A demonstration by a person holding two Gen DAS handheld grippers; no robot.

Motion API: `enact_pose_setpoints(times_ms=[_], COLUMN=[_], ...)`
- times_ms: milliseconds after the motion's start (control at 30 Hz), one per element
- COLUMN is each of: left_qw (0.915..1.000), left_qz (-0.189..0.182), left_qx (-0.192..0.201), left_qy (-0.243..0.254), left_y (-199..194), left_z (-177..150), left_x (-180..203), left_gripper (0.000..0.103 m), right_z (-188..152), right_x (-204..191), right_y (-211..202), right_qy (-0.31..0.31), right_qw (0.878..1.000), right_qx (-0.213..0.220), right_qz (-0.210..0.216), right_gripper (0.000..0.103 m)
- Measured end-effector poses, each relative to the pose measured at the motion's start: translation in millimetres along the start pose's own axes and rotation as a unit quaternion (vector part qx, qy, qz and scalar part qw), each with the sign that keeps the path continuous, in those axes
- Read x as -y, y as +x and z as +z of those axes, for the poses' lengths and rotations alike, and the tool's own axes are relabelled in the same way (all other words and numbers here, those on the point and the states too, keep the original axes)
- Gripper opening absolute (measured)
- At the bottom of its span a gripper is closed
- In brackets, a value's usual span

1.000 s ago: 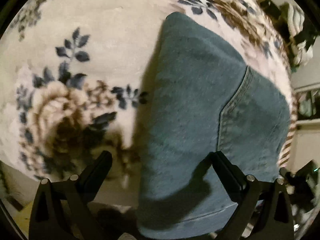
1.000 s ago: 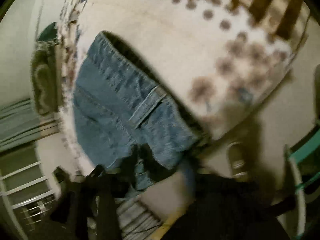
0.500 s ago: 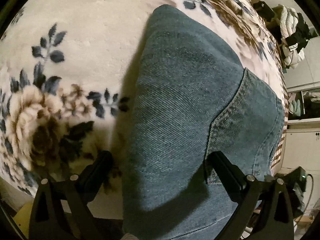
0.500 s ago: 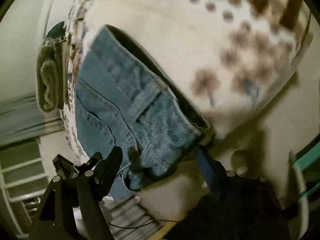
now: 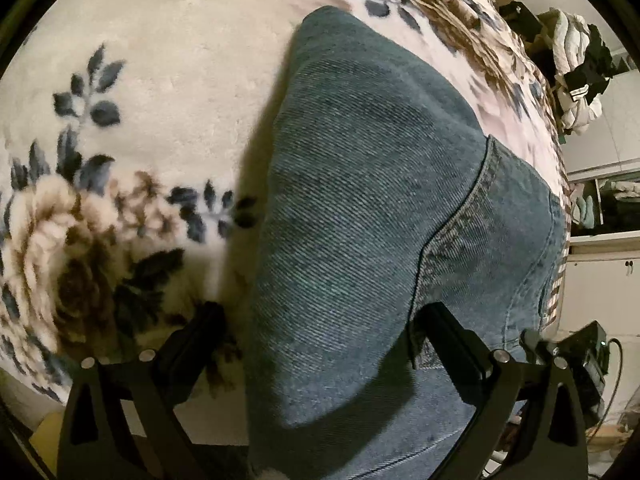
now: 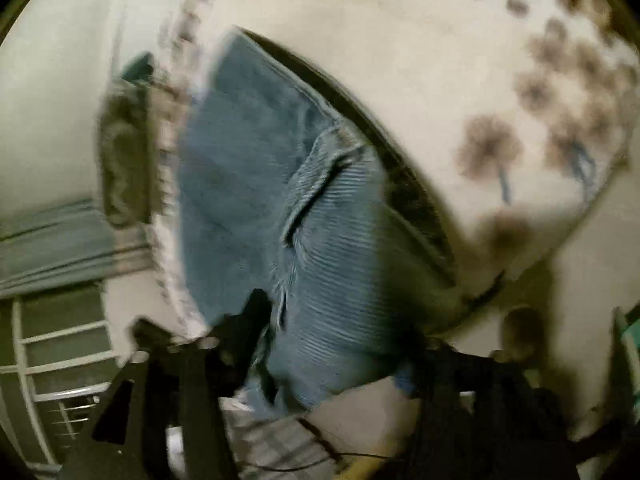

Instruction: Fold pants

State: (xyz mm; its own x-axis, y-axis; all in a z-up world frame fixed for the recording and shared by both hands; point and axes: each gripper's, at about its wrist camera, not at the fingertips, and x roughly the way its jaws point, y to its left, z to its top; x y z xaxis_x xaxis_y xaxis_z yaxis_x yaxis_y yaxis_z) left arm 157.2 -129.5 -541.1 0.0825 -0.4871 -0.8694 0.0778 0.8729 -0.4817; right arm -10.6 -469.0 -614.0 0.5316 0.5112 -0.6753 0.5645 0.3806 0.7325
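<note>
Pants: one pair of blue denim pants (image 5: pixel 360 220), lying folded on the floral blanket (image 5: pixel 140 80).
Blanket: one, cream with brown and blue flowers, under the pants.
Left claw (image 5: pixel 320 320): spread wide, released; the pants' near edge lies between its two fingers.
Right claw (image 6: pixel 336 324): blurred; the pants' waistband end (image 6: pixel 320 240) sits between its fingers, grip state cannot be told.
</note>
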Motion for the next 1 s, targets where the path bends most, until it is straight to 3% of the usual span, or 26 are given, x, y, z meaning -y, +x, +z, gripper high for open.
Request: enact_pose_setpoints(times_ms=[33,133,233,300,367,400,433,533,800,1000], left_qw=[1.0000,0.9998,0.9977,0.9954,0.9953,0.9946,0.9938,0.9924,0.9896,0.9863], left_qz=[-0.002,-0.017,-0.054,-0.079,-0.077,-0.080,-0.086,-0.093,-0.091,-0.089], left_qx=[0.001,0.012,0.034,0.049,0.054,0.062,0.066,0.078,0.110,0.138], left_qy=[-0.001,-0.008,-0.021,-0.025,-0.021,-0.024,-0.027,-0.022,-0.017,-0.008], left_y=[-0.7,-3.9,-8.9,-13.0,-17.0,-22.0,-26.6,-43.9,-118.7,-183.9], left_z=[-0.1,-0.6,-1.8,-2.0,-2.6,-4.5,-6.2,-11.4,-14.1,10.7], left_x=[-0.8,-4.6,-11.0,-11.4,-8.0,-8.2,-8.7,-4.9,15.6,32.5], left_gripper=[0.103,0.102,0.098,0.064,0.057,0.045,0.038,0.023,0.019,0.019], right_z=[2.1,3.0,-0.5,0.9,3.3,3.3,1.9,-8.0,-24.9,-32.7], right_x=[0.0,-16.2,-26.5,-23.6,-27.1,-30.3,-34.9,-55.2,-122.4,-195.2], right_y=[0.9,-2.6,0.7,9.8,12.1,11.8,11.4,7.0,-36.0,-68.1], right_qy=[0.005,-0.020,-0.057,-0.052,-0.038,-0.036,-0.039,-0.054,-0.099,-0.149], right_qw=[1.000,0.998,0.998,0.999,0.999,0.999,0.999,0.997,0.993,0.988], right_qx=[0.000,0.007,0.013,0.012,0.023,0.027,0.031,0.042,0.043,0.034], right_qz=[0.022,0.053,0.026,0.011,0.010,0.002,-0.010,-0.024,-0.037,-0.027], right_gripper=[0.081,0.078,0.075,0.075,0.072,0.061,0.042,0.033,0.029,0.029])
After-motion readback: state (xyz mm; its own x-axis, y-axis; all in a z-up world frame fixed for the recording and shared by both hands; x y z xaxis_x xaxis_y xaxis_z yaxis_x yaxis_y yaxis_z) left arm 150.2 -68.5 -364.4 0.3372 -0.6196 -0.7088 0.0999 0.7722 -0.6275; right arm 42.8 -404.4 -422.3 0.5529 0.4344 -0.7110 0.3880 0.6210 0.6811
